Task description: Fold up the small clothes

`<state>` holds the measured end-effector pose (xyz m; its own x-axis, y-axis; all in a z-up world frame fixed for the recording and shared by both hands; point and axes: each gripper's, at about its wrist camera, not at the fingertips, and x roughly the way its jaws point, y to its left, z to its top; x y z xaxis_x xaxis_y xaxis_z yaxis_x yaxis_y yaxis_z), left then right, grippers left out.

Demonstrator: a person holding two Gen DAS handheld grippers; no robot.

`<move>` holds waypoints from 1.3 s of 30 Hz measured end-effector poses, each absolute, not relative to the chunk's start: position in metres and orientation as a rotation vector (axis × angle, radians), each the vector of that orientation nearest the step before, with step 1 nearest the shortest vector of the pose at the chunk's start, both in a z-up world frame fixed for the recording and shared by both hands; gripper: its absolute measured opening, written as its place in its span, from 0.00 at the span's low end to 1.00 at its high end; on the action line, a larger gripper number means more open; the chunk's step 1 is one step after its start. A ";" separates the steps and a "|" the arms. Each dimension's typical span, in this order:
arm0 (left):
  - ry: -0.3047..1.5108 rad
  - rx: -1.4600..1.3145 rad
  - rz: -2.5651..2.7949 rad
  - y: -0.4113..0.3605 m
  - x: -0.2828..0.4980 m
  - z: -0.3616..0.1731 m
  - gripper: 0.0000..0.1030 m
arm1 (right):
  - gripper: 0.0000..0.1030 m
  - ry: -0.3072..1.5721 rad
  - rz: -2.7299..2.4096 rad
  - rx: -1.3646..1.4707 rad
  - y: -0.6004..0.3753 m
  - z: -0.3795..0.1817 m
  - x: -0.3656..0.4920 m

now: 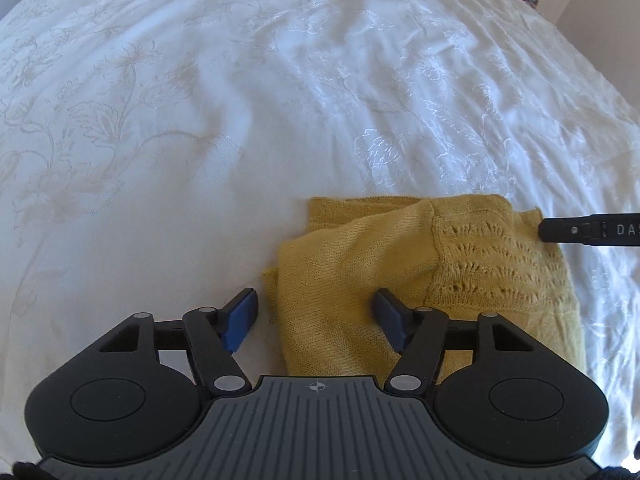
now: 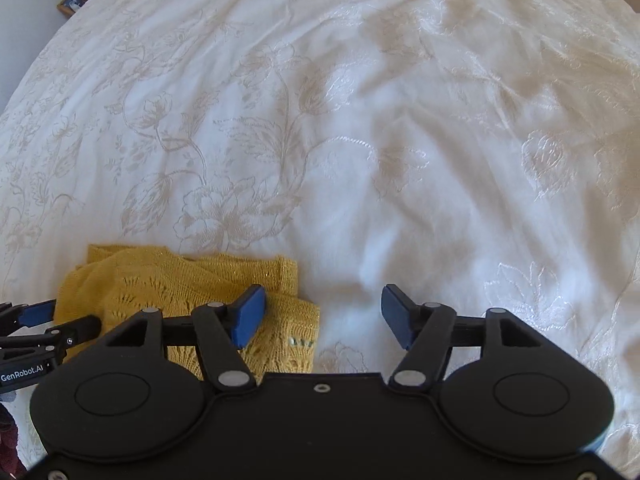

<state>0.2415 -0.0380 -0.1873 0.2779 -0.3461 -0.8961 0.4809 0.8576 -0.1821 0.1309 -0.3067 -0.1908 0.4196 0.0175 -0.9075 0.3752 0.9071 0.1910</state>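
A: What does the bed carry?

B: A white bedspread with pale floral embroidery, and near its close edge one mustard knitted garment, already doubled into a compact bundle with layers overlapping.

A: How far along is the folding?

B: Judged from its shape, the main folds look made; a final tidying or setting aside may remain. No other clothes are in view.

A: And the left gripper?

B: Its fingers are spread and hold nothing; the garment's left edge lies between and below them.

A: The right gripper?

B: Likewise spread and empty. The garment's right edge lies under its left finger; the bedspread shows between the two.
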 end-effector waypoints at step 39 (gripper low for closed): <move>0.910 0.230 -0.233 0.009 0.026 -0.027 0.99 | 0.99 0.876 -0.229 0.405 -0.198 -0.049 -0.096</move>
<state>0.0261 0.0086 -0.0271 0.5923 -0.1019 -0.7992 0.2949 0.9506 0.0974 -0.0963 -0.1979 -0.0490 0.6229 -0.0297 -0.7818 0.3563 0.9004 0.2497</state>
